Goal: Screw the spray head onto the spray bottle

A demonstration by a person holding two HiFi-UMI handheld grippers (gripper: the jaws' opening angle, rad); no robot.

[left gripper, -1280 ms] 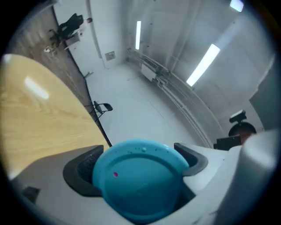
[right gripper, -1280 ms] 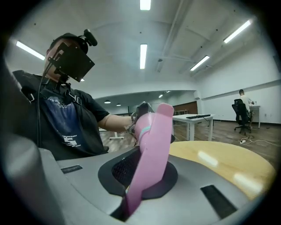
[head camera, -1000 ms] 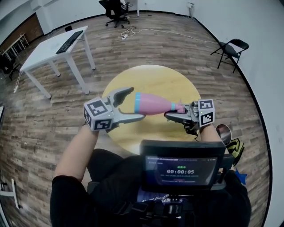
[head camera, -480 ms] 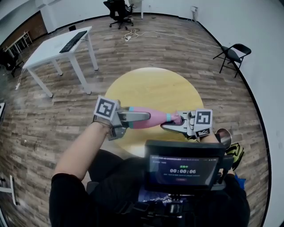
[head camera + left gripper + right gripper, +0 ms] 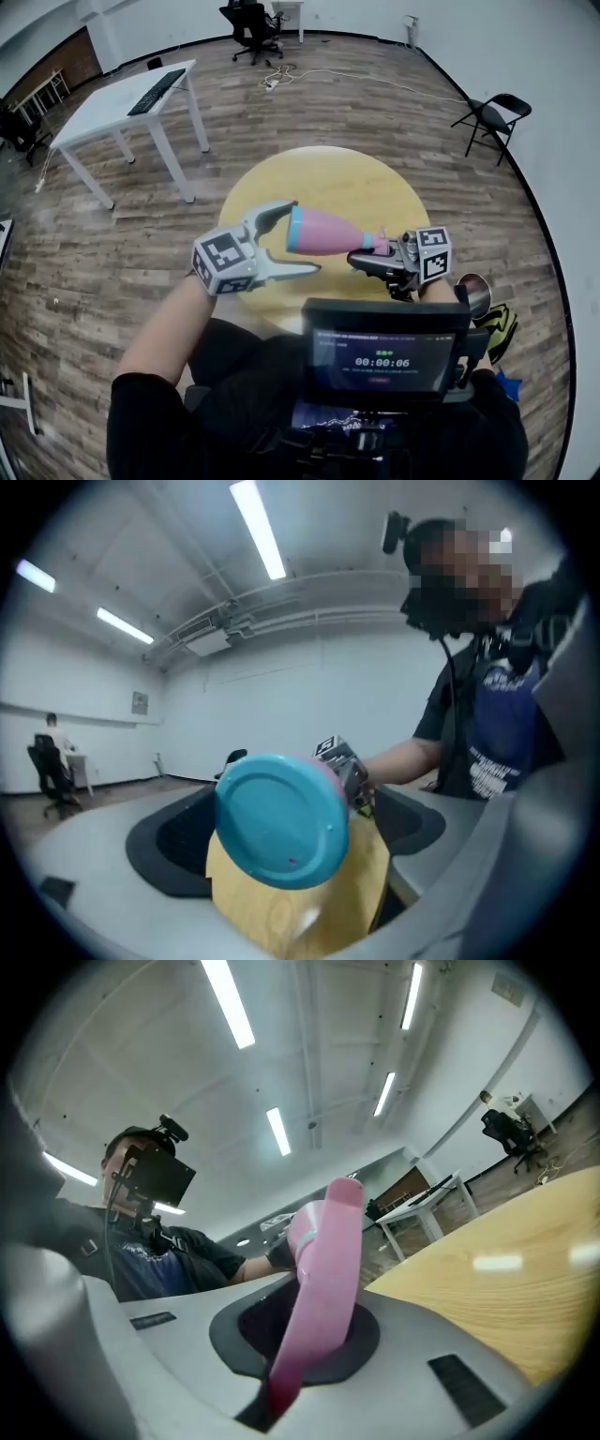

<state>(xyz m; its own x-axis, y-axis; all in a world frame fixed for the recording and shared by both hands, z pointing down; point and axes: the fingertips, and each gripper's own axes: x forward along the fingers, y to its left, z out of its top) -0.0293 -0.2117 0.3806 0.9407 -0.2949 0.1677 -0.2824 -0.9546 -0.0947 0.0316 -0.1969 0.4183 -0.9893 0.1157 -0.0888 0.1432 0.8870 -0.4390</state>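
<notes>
A pink spray bottle [image 5: 323, 232] is held lying on its side in the air above a round yellow table [image 5: 328, 173], with its wide end towards the person's left and its narrow neck towards the right. A teal band is seen around the base and a teal collar [image 5: 365, 242] at the neck, where the pink spray head [image 5: 323, 1279] is seated on the bottle. The bottle wall is opaque, so nothing can be told of what is inside.

The right gripper [image 5: 370, 251] is closed on the spray head; in the right gripper view the pink part is seen clamped between the two jaws, with the bottle body extending away from the camera.

The left gripper [image 5: 298, 236] is spread wide, one jaw above and one below the base end of the bottle. In the left gripper view the round teal bottom [image 5: 279, 819] is seen between the jaws, with a gap on each side.

Behind the round table, a white table [image 5: 117, 103] with a black keyboard [image 5: 150, 90] on it stands on the wooden floor. A black folding chair [image 5: 489, 111] stands near the wall at the right.
</notes>
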